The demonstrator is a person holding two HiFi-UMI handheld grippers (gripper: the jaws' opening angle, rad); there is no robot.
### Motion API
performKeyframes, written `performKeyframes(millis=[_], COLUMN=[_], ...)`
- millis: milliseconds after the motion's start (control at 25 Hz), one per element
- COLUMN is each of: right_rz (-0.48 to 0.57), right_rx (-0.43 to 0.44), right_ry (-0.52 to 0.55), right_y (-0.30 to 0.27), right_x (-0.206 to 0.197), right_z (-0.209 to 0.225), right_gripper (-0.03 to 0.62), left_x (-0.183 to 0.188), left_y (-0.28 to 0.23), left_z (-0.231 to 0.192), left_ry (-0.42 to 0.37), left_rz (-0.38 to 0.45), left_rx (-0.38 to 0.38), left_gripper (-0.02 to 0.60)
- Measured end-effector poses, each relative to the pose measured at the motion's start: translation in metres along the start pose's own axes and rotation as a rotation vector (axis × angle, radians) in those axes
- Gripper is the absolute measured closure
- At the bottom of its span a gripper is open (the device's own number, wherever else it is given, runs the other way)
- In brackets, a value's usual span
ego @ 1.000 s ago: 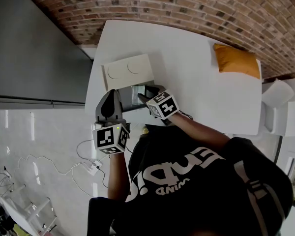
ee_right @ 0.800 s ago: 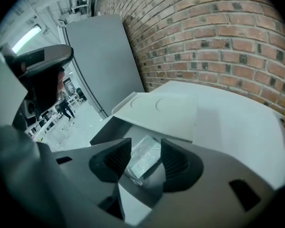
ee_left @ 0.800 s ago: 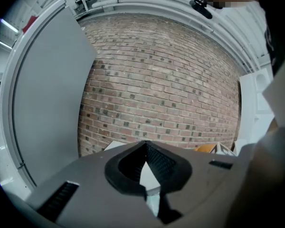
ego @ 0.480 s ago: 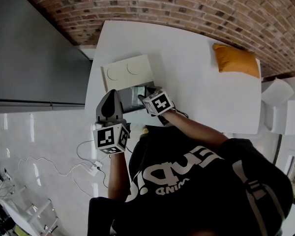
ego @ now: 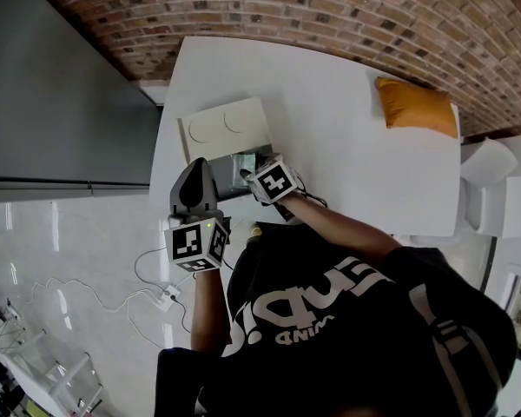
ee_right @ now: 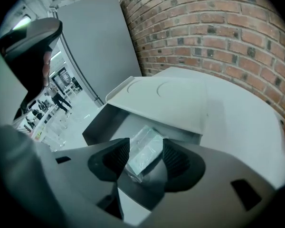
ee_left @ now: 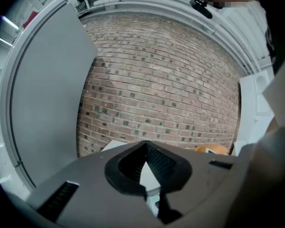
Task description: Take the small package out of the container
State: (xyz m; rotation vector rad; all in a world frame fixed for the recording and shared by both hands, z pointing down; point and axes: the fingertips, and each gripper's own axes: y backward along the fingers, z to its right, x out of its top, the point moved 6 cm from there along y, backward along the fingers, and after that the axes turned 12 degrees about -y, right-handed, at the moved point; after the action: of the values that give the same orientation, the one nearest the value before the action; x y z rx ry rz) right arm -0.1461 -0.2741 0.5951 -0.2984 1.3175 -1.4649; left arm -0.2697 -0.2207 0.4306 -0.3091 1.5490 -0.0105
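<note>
A grey container (ego: 232, 165) stands open at the near left of the white table (ego: 347, 155), its white lid (ego: 226, 124) folded back behind it. In the right gripper view a small clear plastic package (ee_right: 143, 148) lies inside the container (ee_right: 99, 125). My right gripper (ee_right: 145, 158) is open, reaching into the container with the package between its jaws; the pads do not press on it. In the head view the right gripper (ego: 248, 174) sits over the container's near right corner. My left gripper (ego: 195, 165) is shut and holds nothing, at the container's left side.
An orange cushion (ego: 417, 107) lies at the table's far right. White seats (ego: 495, 189) stand beyond the right edge. A grey cabinet (ego: 61, 85) fills the left, a brick wall (ego: 330, 7) the back. Cables (ego: 156, 294) trail on the floor.
My right gripper has shifted a little left and farther over the container. The left gripper has stayed where it was.
</note>
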Motion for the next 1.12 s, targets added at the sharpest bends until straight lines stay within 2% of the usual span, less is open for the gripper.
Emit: performKeyframes(millis=[160, 520, 720, 880, 1000, 1120], right_rz=[-0.016, -0.034, -0.025, -0.034, -0.091, -0.117], right_rx=[0.036, 0.035, -0.053, 0.009, 0.003, 0.023], right_ry=[-0.068, -0.162, -0.155, -0.159, -0.154, -0.199], right_y=[-0.006, -0.016, -0.023, -0.027, -0.032, -0.04], right_x=[0.001, 0.013, 0.013, 0.014, 0.005, -0.001], right_z=[-0.002, -0.002, 0.006, -0.012, -0.02, -0.027], right_gripper=[0.395, 0.387, 0.378, 0.378, 0.378, 0.378], left_x=[-0.001, -0.001, -0.001, -0.002, -0.003, -0.003], left_y=[-0.001, -0.004, -0.008, -0.01, -0.013, -0.016], left_z=[-0.001, -0.003, -0.006, -0.006, -0.005, -0.005], left_ry=[0.014, 0.01, 0.015, 0.018, 0.021, 0.024], left_rz=[0.0, 0.002, 0.001, 0.0, -0.001, -0.002], left_rx=[0.002, -0.004, -0.008, -0.014, -0.021, -0.027], left_gripper=[0.575, 0.575, 0.575, 0.575, 0.575, 0.575])
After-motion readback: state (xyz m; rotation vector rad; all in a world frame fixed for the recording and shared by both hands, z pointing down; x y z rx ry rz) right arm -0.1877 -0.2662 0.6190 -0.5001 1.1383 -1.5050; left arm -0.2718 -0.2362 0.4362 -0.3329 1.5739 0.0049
